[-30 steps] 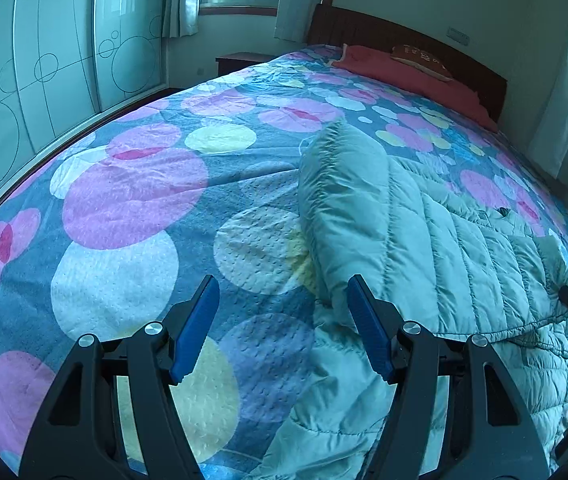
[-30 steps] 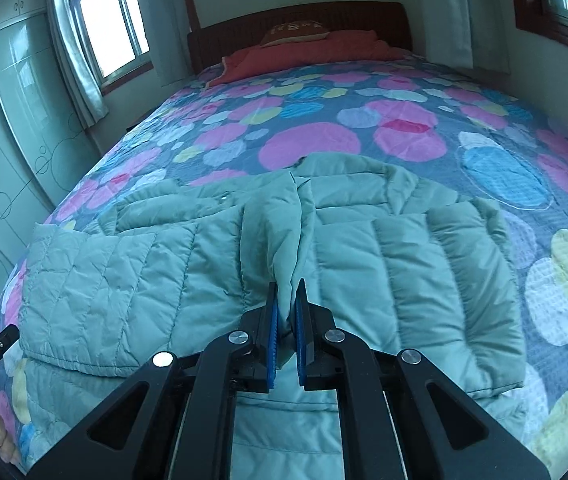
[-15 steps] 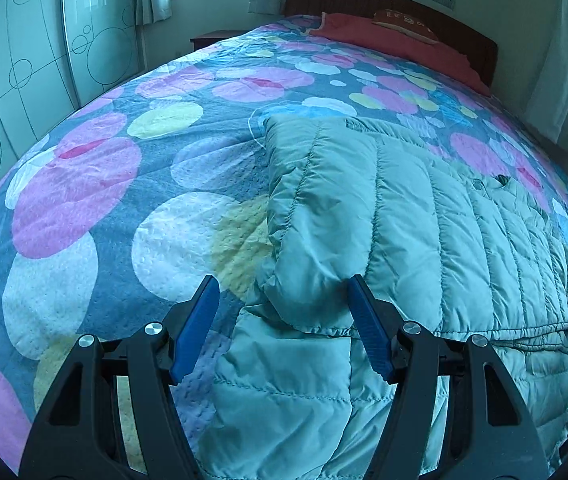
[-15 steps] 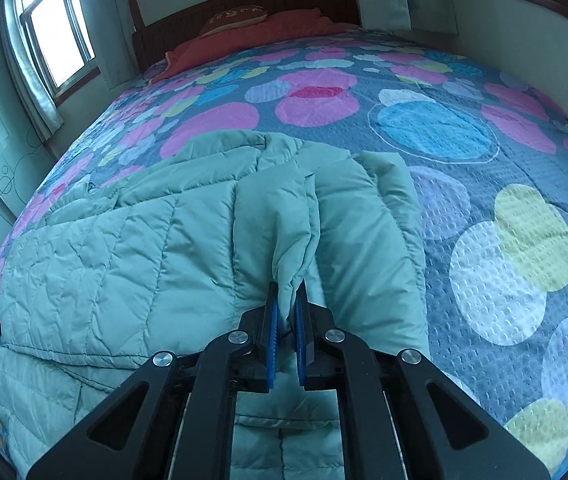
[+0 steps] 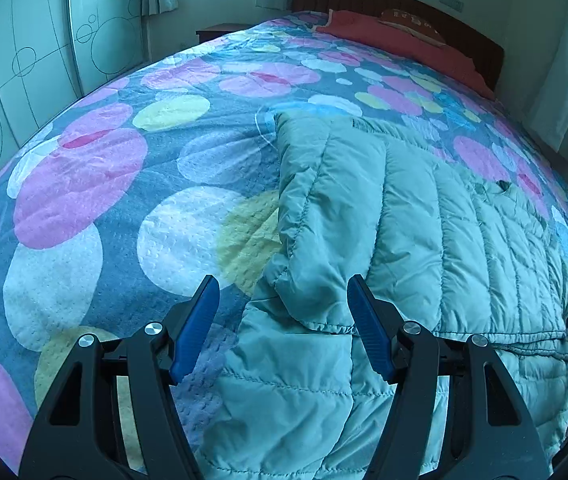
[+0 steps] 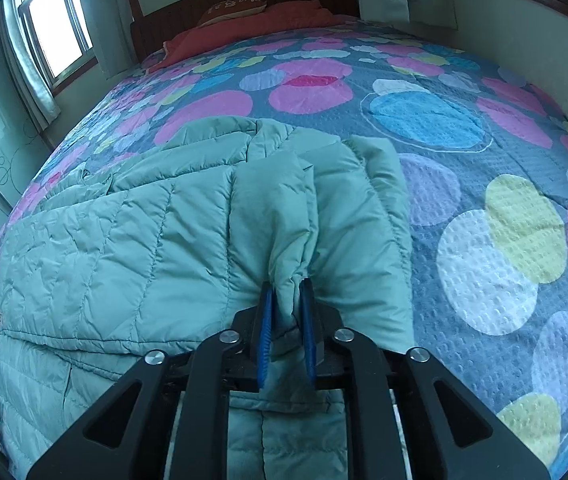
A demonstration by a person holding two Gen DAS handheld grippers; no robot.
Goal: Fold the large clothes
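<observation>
A large pale green quilted down jacket (image 5: 423, 224) lies spread on the bed, with one sleeve folded across its body. My left gripper (image 5: 284, 300) is open and empty, its blue pads either side of the folded sleeve's cuff (image 5: 311, 292), just above it. In the right wrist view my right gripper (image 6: 287, 292) is shut on a fold of the other sleeve (image 6: 272, 208) and holds it over the jacket (image 6: 124, 248) body.
The bed carries a blue bedspread (image 5: 132, 184) with pink, white and yellow circles. A red pillow (image 5: 403, 36) and wooden headboard (image 6: 188, 16) are at the far end. Wardrobe doors (image 5: 32, 48) and a window stand to the left.
My left gripper has moved right over the folded sleeve's cuff. My right gripper has carried its sleeve inward across the jacket body, staying shut.
</observation>
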